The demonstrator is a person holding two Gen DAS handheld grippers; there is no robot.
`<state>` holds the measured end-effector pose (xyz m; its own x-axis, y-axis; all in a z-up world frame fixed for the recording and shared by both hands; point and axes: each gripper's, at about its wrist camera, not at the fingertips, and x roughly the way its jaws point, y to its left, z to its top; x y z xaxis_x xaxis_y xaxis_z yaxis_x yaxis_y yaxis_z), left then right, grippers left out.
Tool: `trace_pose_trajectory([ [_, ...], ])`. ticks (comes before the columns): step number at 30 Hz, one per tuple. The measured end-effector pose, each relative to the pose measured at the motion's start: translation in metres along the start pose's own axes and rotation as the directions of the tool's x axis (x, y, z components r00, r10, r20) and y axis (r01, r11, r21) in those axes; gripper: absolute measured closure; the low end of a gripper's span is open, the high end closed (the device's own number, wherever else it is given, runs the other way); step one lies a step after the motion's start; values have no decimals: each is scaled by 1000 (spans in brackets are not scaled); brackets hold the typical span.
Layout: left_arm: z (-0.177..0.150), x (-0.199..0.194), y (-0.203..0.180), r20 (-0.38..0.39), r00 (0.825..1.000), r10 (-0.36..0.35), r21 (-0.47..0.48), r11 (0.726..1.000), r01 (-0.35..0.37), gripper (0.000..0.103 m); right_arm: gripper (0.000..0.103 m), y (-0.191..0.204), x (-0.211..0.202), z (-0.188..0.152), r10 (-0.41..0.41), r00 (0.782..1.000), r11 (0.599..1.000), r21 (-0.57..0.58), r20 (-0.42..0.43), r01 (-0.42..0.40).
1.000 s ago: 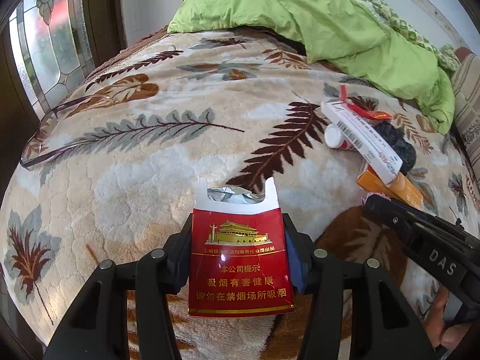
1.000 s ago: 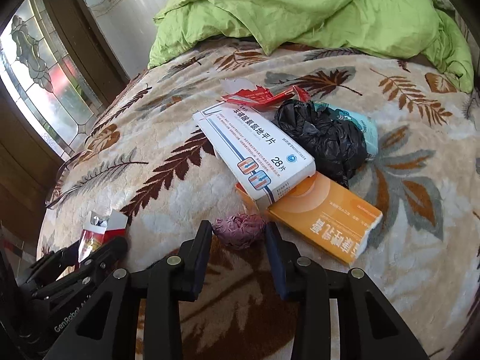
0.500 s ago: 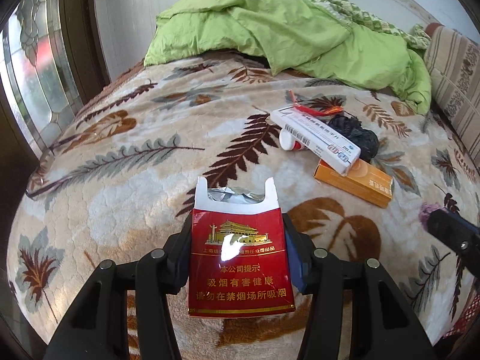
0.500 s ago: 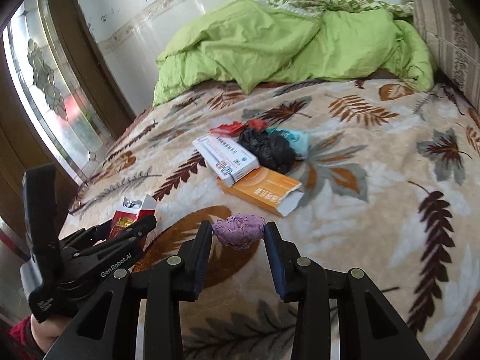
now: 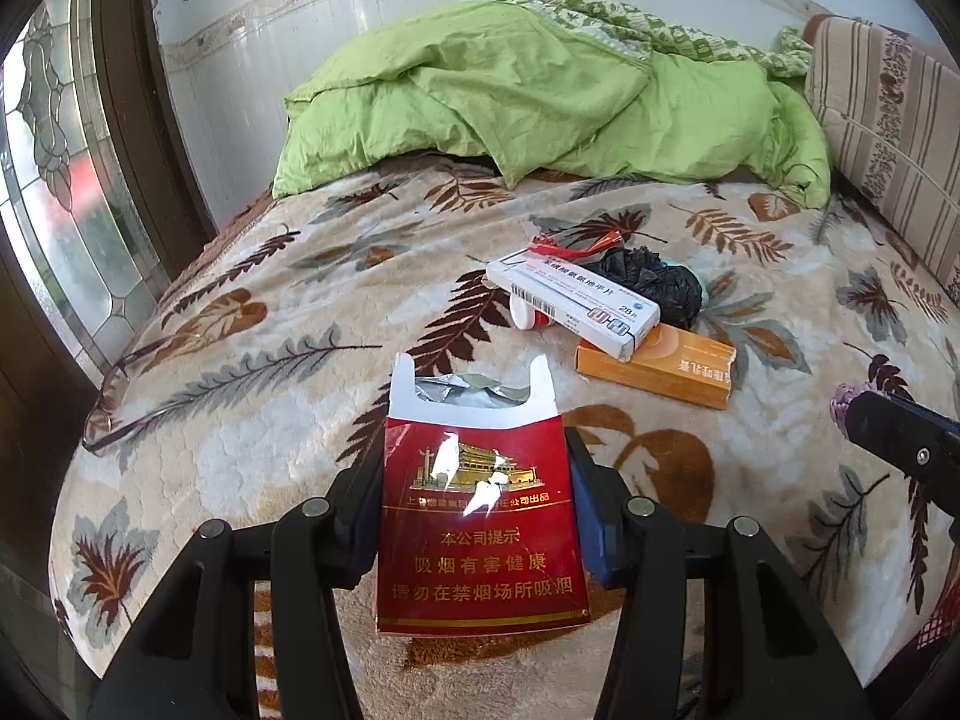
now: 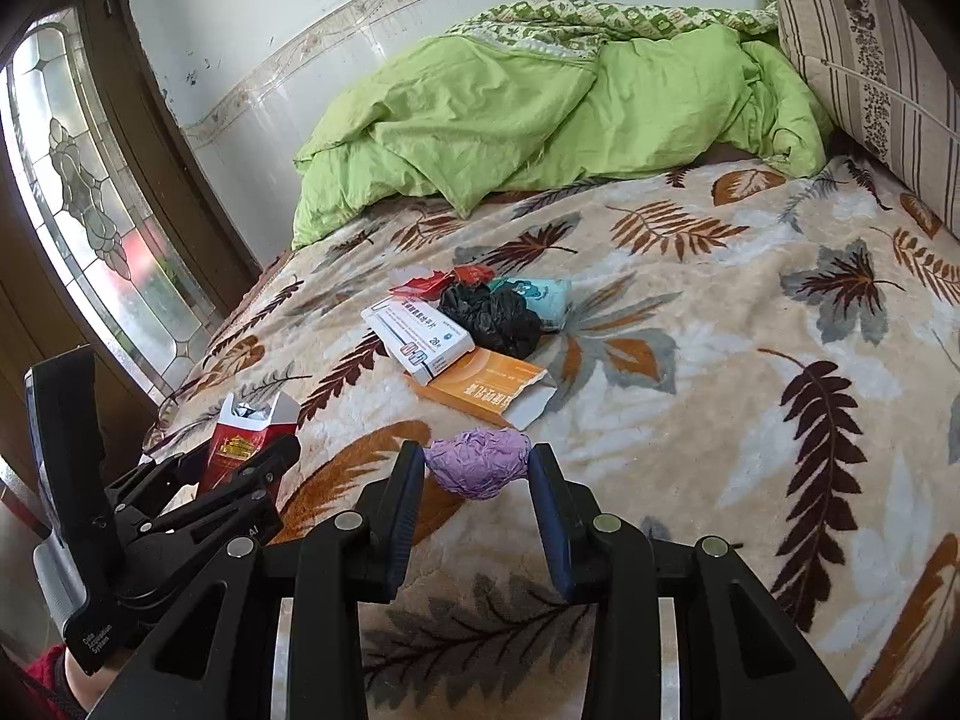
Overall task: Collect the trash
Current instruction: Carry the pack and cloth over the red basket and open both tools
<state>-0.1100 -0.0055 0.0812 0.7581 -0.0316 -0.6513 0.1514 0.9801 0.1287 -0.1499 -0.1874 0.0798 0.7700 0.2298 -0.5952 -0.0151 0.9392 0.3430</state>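
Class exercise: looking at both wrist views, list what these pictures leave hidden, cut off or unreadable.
- Small white-capped container: left wrist view, mostly under the white medicine box.
- Teal packet: right wrist view, partly behind the black bag.
- Any trash bin: in neither view.
- Cigarette pack contents: only foil shows.
- Orange box lettering: too small to read.

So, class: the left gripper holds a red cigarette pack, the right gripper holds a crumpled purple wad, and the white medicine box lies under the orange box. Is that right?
One slip: the white medicine box lies on top of the orange box, as the left wrist view shows. The left gripper does hold the red cigarette pack, the right gripper the purple wad.
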Motion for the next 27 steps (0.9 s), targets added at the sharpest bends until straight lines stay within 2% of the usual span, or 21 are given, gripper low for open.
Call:
trace_pose_trajectory([
  [18,0,-6,-7,15,1000,-14,20,1000,13,52,65,-6,-7,2,15,1000,999,28,12,-15],
  [23,0,-13,-10,27,994,-107,24,994,107,52,65,-10,-12,2,15,1000,998,54,20,-16],
  [27,-2,-21,-21,21,973,-232,47,972,230,52,65,-16,-24,2,10,999,997,74,43,-13],
])
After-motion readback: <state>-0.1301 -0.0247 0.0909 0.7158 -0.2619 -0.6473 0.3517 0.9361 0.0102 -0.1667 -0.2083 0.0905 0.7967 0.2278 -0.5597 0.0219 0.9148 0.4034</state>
